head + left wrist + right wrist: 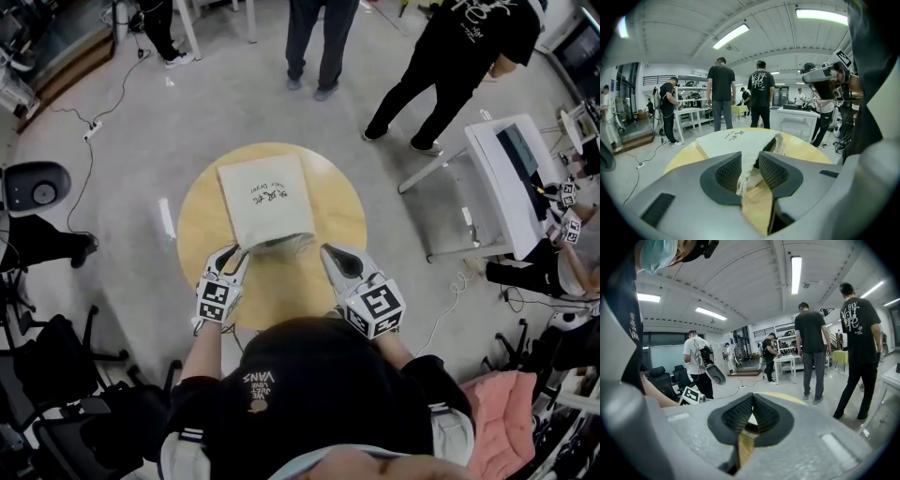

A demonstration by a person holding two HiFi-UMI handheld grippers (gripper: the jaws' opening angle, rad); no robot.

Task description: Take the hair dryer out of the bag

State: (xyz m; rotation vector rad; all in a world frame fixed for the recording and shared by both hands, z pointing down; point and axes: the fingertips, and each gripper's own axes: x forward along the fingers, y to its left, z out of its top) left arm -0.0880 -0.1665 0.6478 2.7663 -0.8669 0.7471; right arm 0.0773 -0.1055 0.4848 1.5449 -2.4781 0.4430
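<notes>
Black-shirted shoulders (309, 375) fill the near edge. Just ahead, the left gripper (235, 253) has its fingers (729, 171) clamped on the bag (267, 197) at its near left corner, with cloth bunched between them. The right gripper (328, 251) sits at the bag's other near corner, fingers (765, 414) together at the tips; whether they pinch cloth I cannot tell. Beyond the fingers the bag lies flat on the desk (202, 220), its mouth gaping toward them and its contents hidden. Farther off, people (319, 42) stand.
</notes>
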